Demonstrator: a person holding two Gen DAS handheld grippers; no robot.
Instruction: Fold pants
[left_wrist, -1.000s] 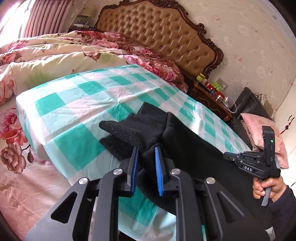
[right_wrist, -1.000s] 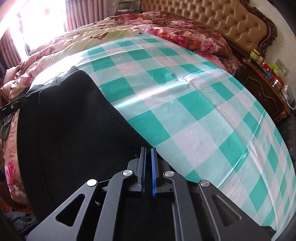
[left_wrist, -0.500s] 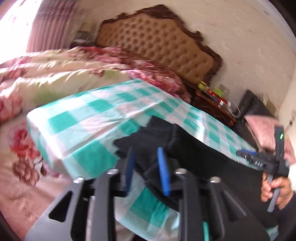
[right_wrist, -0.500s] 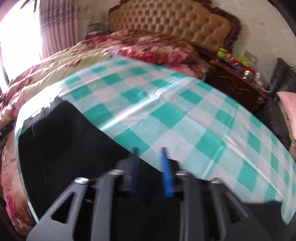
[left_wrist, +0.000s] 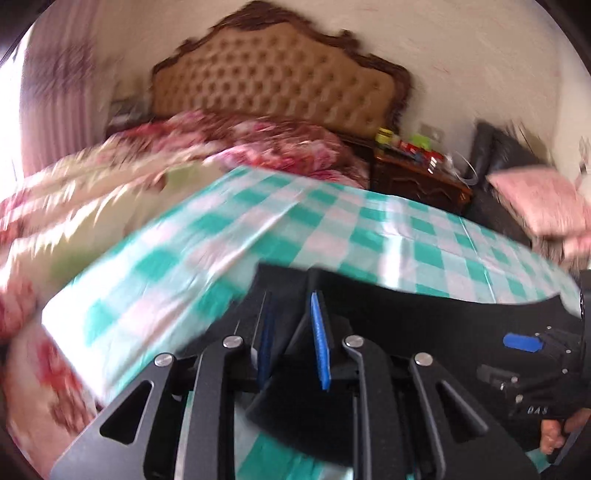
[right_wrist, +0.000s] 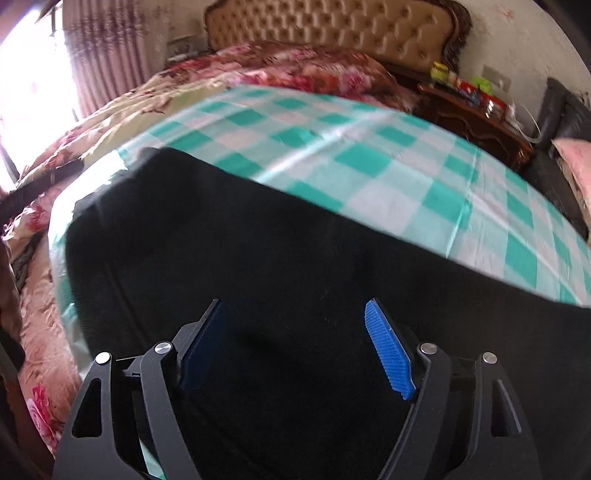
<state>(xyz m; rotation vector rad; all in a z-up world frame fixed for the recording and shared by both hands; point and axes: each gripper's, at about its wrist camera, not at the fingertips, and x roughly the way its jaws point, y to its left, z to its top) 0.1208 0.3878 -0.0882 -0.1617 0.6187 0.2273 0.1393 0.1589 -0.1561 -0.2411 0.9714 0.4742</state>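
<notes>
Our right gripper (right_wrist: 295, 347) had just spread its jaws wide, letting go of the black knit pants (right_wrist: 280, 266), which lay flat along the near edge of the bed's teal-and-white checked sheet (right_wrist: 369, 155). Our left gripper (left_wrist: 291, 332) kept its jaws pinched on a fold of the pants near the sheet's left corner and lifted it, so we judged one fold laid and another beginning.
</notes>
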